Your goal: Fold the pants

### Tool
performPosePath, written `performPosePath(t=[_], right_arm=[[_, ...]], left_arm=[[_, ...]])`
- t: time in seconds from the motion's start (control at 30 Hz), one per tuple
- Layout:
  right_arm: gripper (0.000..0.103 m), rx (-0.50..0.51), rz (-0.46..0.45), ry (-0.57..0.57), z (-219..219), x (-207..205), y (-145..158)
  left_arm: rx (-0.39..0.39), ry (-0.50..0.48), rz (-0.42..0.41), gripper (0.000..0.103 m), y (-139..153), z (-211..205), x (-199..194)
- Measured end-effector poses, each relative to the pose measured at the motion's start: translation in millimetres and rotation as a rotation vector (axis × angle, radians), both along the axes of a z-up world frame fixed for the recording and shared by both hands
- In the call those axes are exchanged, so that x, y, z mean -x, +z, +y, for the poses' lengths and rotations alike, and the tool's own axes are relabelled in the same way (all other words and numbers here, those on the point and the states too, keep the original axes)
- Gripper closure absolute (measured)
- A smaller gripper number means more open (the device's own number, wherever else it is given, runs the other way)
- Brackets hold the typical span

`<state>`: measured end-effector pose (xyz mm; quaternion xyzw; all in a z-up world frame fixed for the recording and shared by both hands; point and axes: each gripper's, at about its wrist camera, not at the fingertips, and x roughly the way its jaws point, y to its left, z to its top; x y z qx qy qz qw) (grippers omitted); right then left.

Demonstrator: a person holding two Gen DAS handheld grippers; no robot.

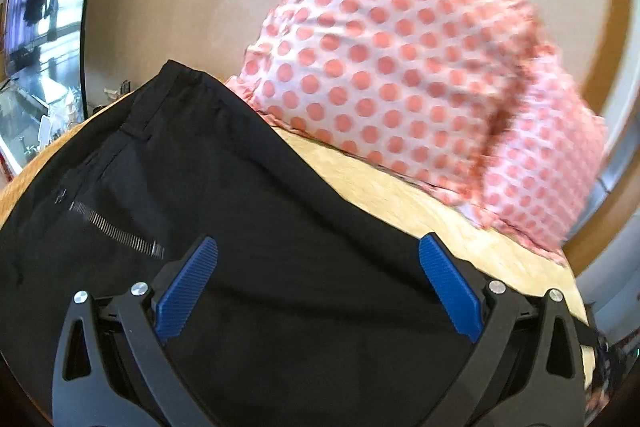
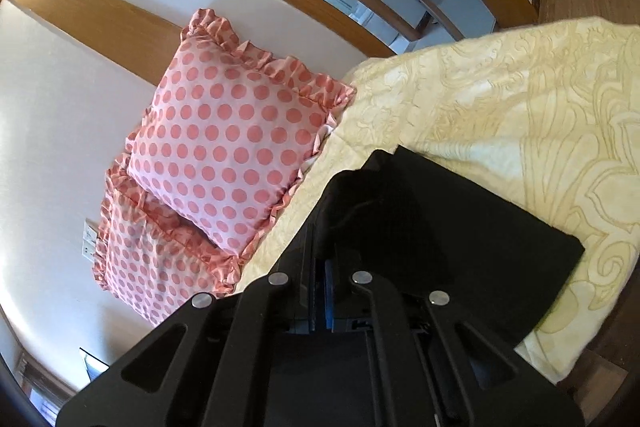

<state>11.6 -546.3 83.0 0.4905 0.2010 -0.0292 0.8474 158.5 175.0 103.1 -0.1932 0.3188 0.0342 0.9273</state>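
Two blue pads of the left gripper (image 1: pixel 318 269) stand wide apart, empty, above the black pants (image 1: pixel 224 187) filling the lower left of its view. Soft, limp cloth; best pinched at an edge or waistband. Right wrist view: the right gripper (image 2: pixel 320 267) at lower centre is clamped tight on a bunched fold of pants (image 2: pixel 460 227) lying on the cream bedspread (image 2: pixel 540 115).

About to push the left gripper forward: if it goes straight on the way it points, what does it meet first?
Most likely the black pants: the open left gripper points down at their cloth, which fills the view between its fingers. The polka-dot pillow lies beyond, though depth is hard to judge.
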Motion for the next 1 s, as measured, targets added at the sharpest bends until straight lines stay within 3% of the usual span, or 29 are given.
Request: performPosePath(t=[0.13,0.3,0.33,0.37,0.4,0.43,0.5,0.57,0.7,0.73,0.83,1.0], right_arm=[[0.1,-0.025,0.011,-0.001,-2.8,-1.0,-12.1],[0.1,-0.014,0.012,0.011,-3.2,0.3,-14.5],[0.1,-0.003,0.014,0.014,-2.9,0.4,-14.5],[0.1,0.005,0.014,0.016,-2.8,0.2,-14.6],[0.1,0.007,0.013,0.018,-3.0,0.3,-14.9],[0.1,0.005,0.011,0.021,-3.6,-0.7,-15.2],[0.1,0.012,0.003,0.028,-5.0,-3.7,-13.4],[0.1,0.034,-0.005,0.029,-5.1,-5.8,-9.0],[0.1,0.081,-0.048,0.004,-10.4,0.8,2.7],[0.1,0.082,-0.051,-0.004,-12.7,3.2,3.4],[0.1,0.083,-0.025,-0.029,-18.2,8.5,-0.6],[0.1,0.05,0.052,-0.055,-24.1,13.8,-19.0]], left_arm=[[0.072,0.063,0.144,0.013,-13.2,20.3,-75.6],[0.042,0.176,0.318,0.027,-39.1,34.8,-158.7],[0.037,0.187,0.335,0.039,-42.6,37.4,-166.3],[0.029,0.203,0.356,0.067,-47.0,41.0,-172.7],[0.029,0.221,0.375,0.082,-51.7,46.5,-175.6],[0.045,0.234,0.373,0.091,-52.7,51.2,-172.2],[0.088,0.231,0.293,0.094,-43.1,60.0,-148.0],[0.059,0.221,0.206,0.094,-22.6,62.4,-113.5],[0.054,0.213,0.0,0.094,15.5,65.6,10.7],[0.054,0.218,-0.019,0.094,17.1,64.7,35.5],[0.051,0.249,-0.018,0.093,-3.4,60.1,115.1],[0.034,0.307,0.1,0.093,-59.9,45.8,177.3]])
